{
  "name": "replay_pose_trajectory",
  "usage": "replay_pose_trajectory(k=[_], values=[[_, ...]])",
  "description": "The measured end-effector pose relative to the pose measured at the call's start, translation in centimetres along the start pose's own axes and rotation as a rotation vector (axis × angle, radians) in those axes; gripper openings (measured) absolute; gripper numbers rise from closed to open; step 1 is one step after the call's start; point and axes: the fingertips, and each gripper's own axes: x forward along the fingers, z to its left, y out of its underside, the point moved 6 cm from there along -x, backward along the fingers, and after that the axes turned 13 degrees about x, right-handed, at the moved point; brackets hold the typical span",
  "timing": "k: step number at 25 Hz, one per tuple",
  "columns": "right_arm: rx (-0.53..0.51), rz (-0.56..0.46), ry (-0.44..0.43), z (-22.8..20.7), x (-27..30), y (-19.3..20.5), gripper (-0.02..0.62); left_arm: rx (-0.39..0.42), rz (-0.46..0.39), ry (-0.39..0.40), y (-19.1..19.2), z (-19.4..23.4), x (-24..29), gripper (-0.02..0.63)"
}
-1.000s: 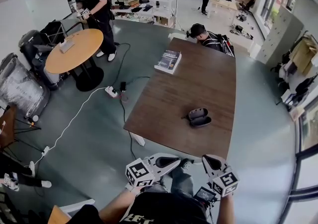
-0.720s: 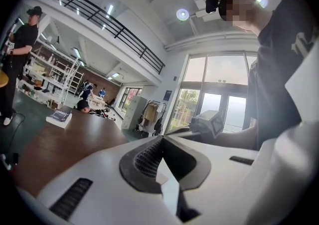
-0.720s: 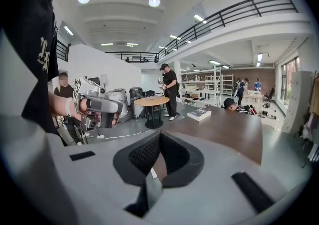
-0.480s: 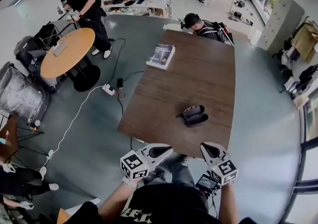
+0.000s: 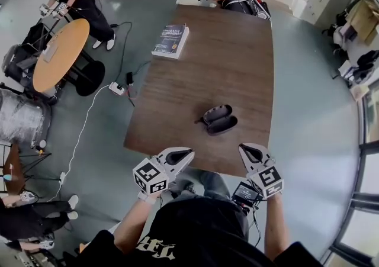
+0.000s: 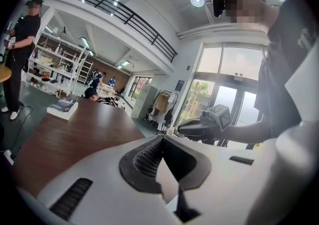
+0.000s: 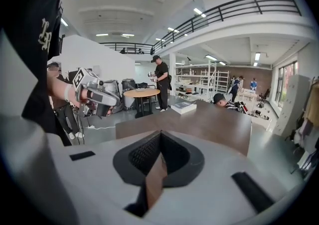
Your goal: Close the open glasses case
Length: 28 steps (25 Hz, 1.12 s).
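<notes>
The long brown table [image 5: 237,64] fills the middle of the head view. The glasses case [image 5: 219,121] lies on its near half, just right of frame centre, with both shells splayed open, so the closing appears not to have begun. The whole job is left: reach the case, fold the lid over, press it shut.

The left gripper [image 5: 183,155] and right gripper [image 5: 248,152] hover at the table's near edge in the lower part of the frame, well apart from the case. Each gripper's own view shows its jaws pressed together with nothing between them.

By count:
- two tables, the long one and a round table [image 5: 59,52] at upper left
- three other people, one seated at the far end, one standing at upper left, one partly seen at lower left
- one book [image 5: 170,41] on the long table
- two grippers
- one case
</notes>
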Motion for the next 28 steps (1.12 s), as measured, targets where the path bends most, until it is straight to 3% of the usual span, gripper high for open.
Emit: replay_pose_trajectory(k=[18, 28], values=[[0.010, 0.188, -0.116, -9.9, 8.4, 5.7, -0.012, -0.033, 0.187, -0.164, 3.6, 7.0, 8.9, 0.006], [0.087, 0.305, -0.145, -12.5, 12.7, 10.6, -0.012, -0.034, 0.257, -0.175, 9.4, 12.3, 14.7, 0.006]])
